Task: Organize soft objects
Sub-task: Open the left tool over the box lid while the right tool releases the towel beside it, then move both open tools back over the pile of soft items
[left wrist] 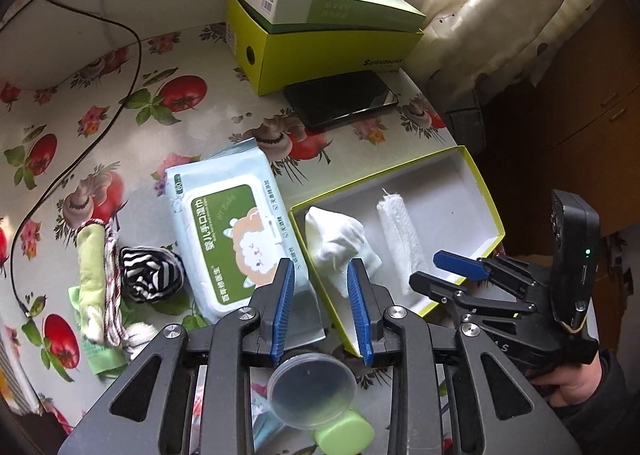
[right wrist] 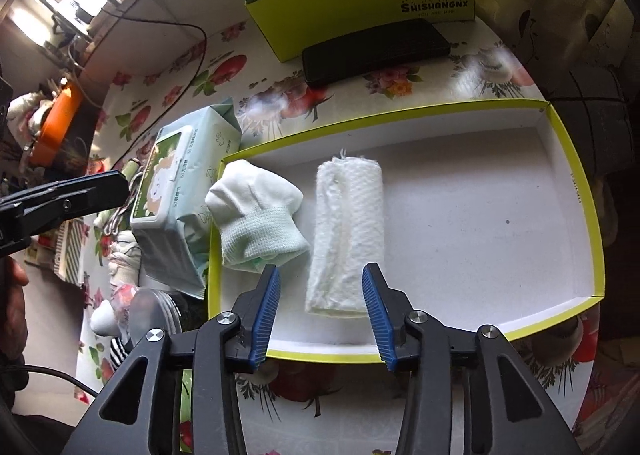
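A: Two soft things lie in the tray [right wrist: 576, 191] already: the sock [right wrist: 256, 215] at its left end and the towel roll [right wrist: 348, 231] just beside it. What could go wrong?

B: The right gripper [right wrist: 322, 279] stands parted with nothing pinched, its jaws either side of the roll's near end. Lifting away crookedly could snag the roll and tip it out of line, I'd judge.

A: And the left gripper [left wrist: 320, 275]?

B: Its jaws are apart and empty too, hanging over the tray's left wall, one pad before the sock, the other over the wipes [left wrist: 232, 231].

A: What's left?

B: The striped sock [left wrist: 150, 275] and green cloth [left wrist: 94, 263] on the worktop [left wrist: 192, 55], well left of both grippers. The cord-wrapped cloth could unravel if grabbed loosely.
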Demonstrator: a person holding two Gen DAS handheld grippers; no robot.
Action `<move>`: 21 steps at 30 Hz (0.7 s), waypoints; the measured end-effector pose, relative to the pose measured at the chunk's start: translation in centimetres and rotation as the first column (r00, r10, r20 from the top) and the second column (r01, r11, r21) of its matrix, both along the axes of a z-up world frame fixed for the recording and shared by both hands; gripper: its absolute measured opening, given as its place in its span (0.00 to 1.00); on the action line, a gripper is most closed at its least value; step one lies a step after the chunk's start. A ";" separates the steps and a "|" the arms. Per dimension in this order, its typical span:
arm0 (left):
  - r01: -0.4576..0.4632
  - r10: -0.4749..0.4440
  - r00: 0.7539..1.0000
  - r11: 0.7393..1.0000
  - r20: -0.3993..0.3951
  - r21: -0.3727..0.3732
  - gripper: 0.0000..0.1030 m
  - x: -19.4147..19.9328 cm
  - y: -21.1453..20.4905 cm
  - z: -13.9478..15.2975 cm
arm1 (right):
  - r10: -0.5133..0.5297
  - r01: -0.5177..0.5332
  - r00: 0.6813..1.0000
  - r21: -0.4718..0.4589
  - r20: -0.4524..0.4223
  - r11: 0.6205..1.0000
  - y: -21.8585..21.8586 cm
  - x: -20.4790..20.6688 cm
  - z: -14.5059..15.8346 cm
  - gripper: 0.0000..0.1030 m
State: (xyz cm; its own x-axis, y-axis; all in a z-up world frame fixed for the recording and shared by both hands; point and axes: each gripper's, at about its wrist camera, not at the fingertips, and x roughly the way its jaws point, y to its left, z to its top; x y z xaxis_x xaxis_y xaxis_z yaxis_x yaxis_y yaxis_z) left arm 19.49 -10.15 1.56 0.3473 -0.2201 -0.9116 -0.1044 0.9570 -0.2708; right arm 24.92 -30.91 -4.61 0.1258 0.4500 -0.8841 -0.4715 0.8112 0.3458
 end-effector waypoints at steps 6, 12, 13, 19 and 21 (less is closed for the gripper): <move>-0.044 0.044 0.999 0.999 0.009 0.012 0.28 -3.4 1.4 0.4 | 0.030 -0.030 0.999 0.006 0.036 1.000 0.9 -2.1 2.9 0.45; -0.099 0.099 0.995 0.995 0.001 0.025 0.28 -6.8 3.3 0.2 | 0.091 -0.092 0.995 0.016 0.048 0.996 2.8 -5.2 4.6 0.45; -0.108 0.108 0.994 0.994 0.002 0.030 0.28 -7.4 3.6 0.2 | 0.104 -0.105 0.993 0.016 0.048 0.994 3.2 -5.7 4.8 0.45; -0.158 0.159 0.987 0.987 -0.004 0.024 0.28 -10.1 5.5 0.0 | 0.187 -0.187 0.982 0.015 0.041 0.982 5.6 -8.4 5.4 0.45; -0.176 0.177 0.984 0.984 -0.008 0.024 0.28 -11.0 6.1 -0.2 | 0.212 -0.212 0.976 0.016 0.041 0.977 6.4 -9.2 5.6 0.45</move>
State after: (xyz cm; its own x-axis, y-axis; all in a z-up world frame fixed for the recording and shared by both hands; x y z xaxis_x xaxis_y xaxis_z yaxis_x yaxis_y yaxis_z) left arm 8.49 -4.06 1.35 0.3693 -0.1349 -0.9195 -0.2749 0.9293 -0.2467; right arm 15.74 -24.54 0.98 0.0600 0.4877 -0.8710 -0.6455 0.6845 0.3388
